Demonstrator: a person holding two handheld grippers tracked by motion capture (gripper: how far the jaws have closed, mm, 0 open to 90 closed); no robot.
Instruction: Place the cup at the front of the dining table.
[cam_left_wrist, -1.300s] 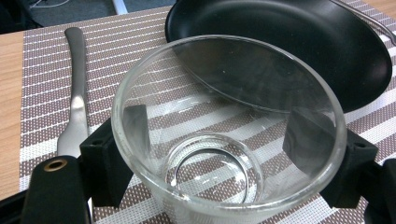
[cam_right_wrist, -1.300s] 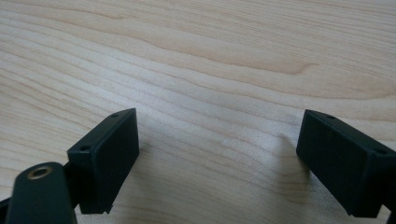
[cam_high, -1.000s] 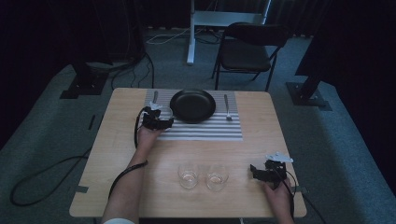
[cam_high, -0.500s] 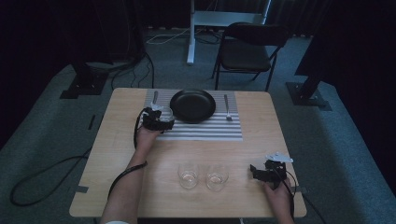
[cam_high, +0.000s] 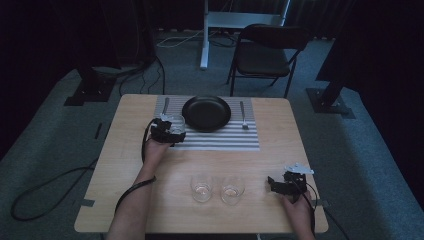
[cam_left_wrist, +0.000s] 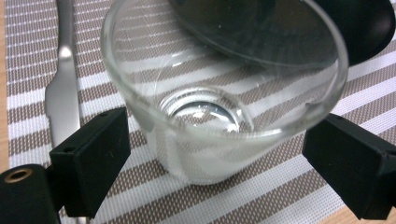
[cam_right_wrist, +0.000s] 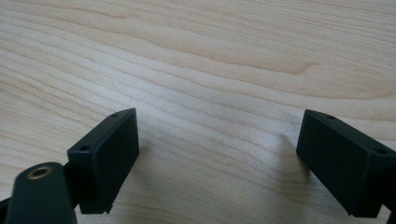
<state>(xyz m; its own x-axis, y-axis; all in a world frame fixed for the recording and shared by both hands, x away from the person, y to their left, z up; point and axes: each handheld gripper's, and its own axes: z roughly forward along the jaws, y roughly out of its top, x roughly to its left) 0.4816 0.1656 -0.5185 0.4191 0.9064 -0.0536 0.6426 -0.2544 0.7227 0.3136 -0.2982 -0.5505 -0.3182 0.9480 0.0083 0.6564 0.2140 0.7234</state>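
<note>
A clear empty glass stands upright on the striped placemat, between a knife and a black plate. My left gripper is open, one jaw on each side of the glass's lower wall, close to it. At the table's front right my right gripper is open, low over bare wood with nothing between its jaws.
Two more clear glasses stand side by side near the front edge, left of the right gripper. A fork lies on the placemat right of the plate. A folding chair stands behind the wooden table.
The left gripper has barely shifted beside the glass on the placemat. The right gripper and the two front glasses have not moved.
</note>
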